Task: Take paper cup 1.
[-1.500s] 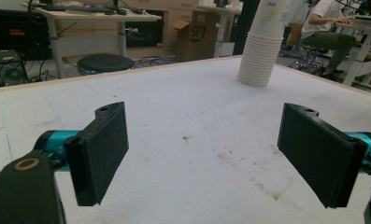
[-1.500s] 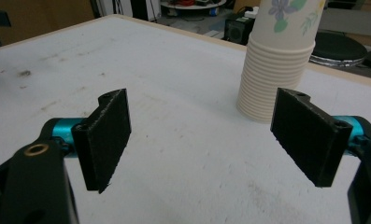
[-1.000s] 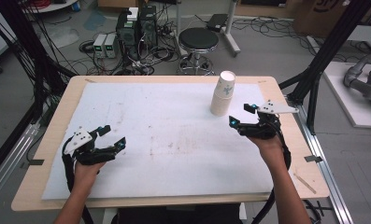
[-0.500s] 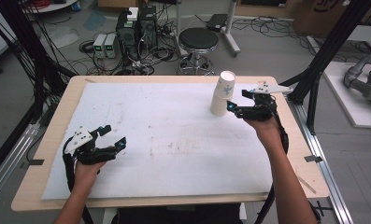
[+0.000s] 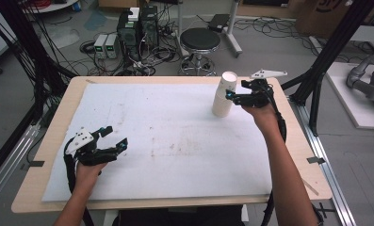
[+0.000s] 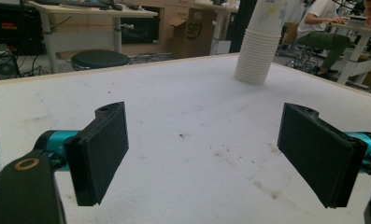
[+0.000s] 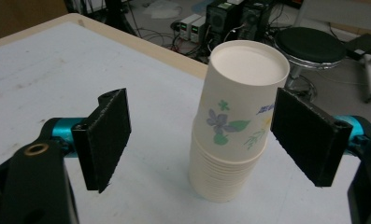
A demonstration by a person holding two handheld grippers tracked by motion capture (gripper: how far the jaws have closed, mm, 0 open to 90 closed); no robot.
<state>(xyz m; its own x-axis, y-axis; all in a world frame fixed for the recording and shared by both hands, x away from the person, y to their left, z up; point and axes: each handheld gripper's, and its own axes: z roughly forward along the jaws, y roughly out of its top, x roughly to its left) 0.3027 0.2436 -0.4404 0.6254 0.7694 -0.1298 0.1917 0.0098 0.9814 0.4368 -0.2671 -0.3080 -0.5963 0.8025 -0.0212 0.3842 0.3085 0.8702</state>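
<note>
The left gripper (image 5: pixel 110 138) sits near the left front edge of the table (image 5: pixel 48 136), jaws wide apart, holding nothing. At the far right, the stack of paper cups (image 5: pixel 223 95) stands upright, bases up, between the right gripper's (image 7: pixel 199 140) spread jaws.

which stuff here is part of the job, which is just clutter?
In the job:
cup stack
right gripper, open around the stack's top
white mat

Just about:
left gripper, open, idle
stool
computers
</note>
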